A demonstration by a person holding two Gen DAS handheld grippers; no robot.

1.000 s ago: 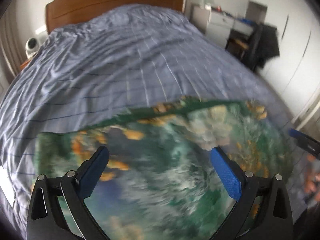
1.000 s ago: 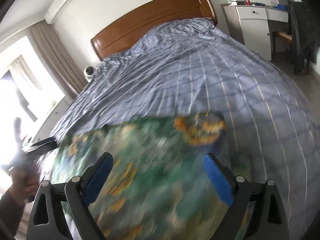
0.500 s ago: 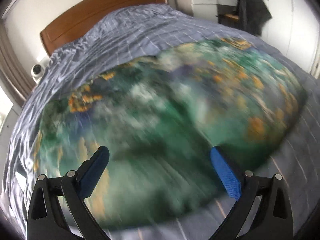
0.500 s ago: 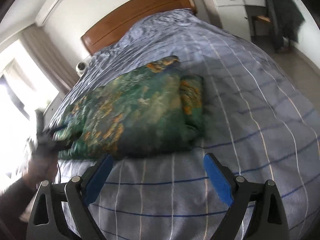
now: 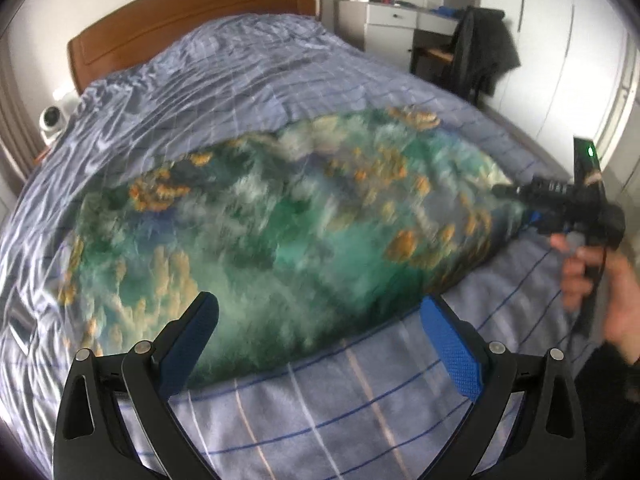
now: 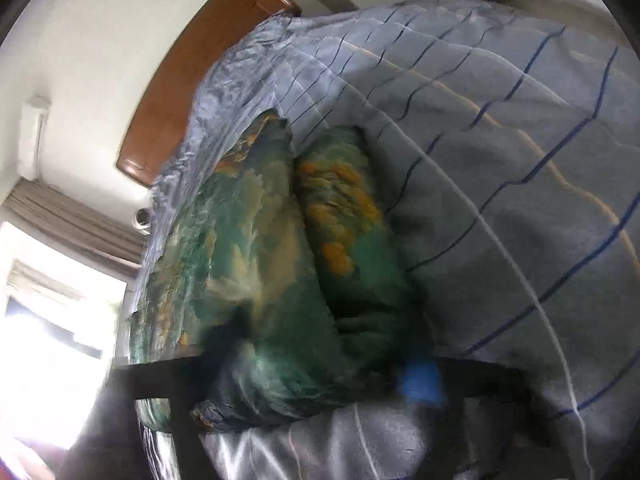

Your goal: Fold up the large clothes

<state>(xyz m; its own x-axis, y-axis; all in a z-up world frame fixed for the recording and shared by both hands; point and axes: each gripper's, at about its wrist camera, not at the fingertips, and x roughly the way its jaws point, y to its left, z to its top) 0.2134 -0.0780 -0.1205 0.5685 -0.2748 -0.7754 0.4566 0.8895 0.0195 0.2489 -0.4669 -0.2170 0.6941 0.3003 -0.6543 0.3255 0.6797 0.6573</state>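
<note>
jaws: left gripper (image 5: 316,344) wide (empty) | right gripper (image 6: 320,364) closing round garment (image 5: 280,232) | garments: 1

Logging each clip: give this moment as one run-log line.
green printed garment: folded over, on checked duvet | left tongs: open, empty | right tongs: jaws just been closing, garment end between them

The left tool (image 5: 316,344) has two curved black plastic arms, each tipped with a blue pad of dimpled texture. Round silver screws sit at the pivots of the black frame, two on each side. The right tool (image 5: 560,204) is a black, boxy body with a small green light glowing on its upper part. The person's right hand (image 5: 600,280) emerges from a dark sleeve at the wrist.
</note>
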